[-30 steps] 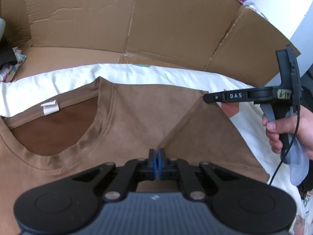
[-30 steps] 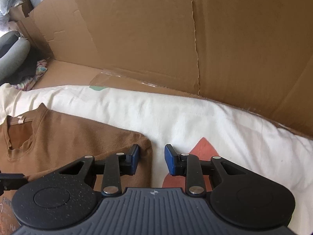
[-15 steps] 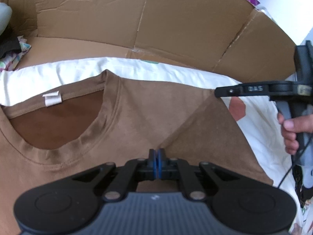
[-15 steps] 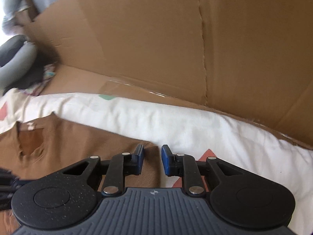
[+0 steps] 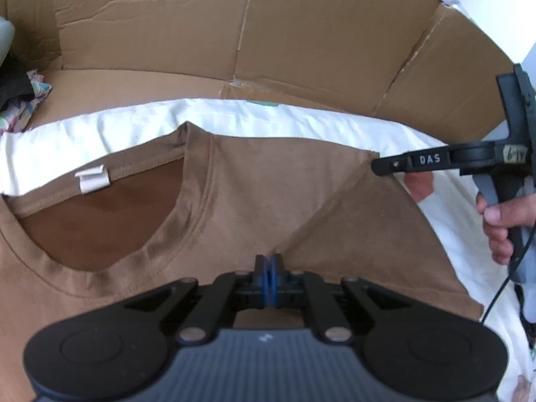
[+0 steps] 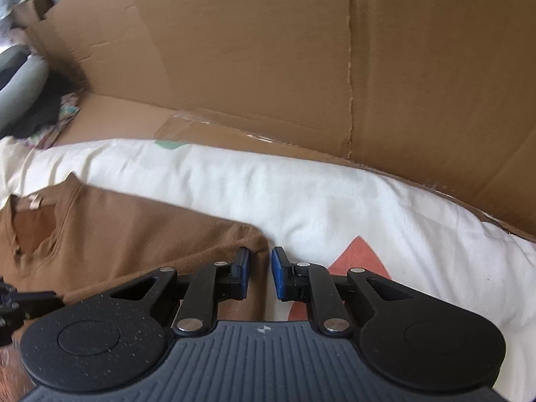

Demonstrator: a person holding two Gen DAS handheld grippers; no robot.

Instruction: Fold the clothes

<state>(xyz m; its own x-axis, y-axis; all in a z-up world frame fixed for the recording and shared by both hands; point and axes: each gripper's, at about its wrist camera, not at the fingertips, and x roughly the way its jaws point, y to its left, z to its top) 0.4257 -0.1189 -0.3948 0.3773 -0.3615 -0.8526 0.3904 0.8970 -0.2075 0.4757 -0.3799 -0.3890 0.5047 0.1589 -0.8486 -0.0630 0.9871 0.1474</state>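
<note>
Flattened cardboard box (image 5: 254,33) standing open as a backdrop, walls rising behind, nothing inside but bare floor. In front of the cardboard, a white sheet (image 5: 301,124) spread flat, with red patches showing in the right wrist view. On the sheet, the brown T-shirt (image 5: 241,194) lying neckline towards the cardboard, white label (image 5: 92,179) visible inside the collar, one sleeve folded in across the chest as a triangular flap.

Left gripper (image 5: 269,269) low over the shirt's chest, blue pads pressed together at the flap's inner corner; fabric pinched between them or merely underneath, impossible to tell. Right gripper (image 6: 260,269) at the shirt's shoulder corner, jaws parted by a narrow gap, the shirt's edge lying between them, not clamped. Hand (image 5: 502,221) wrapped round that gripper's handle, seen from the left wrist.

Lower shirt cut off by both gripper bodies. Dark and patterned bundle (image 5: 20,93) left of the cardboard, cropped and unclear.
</note>
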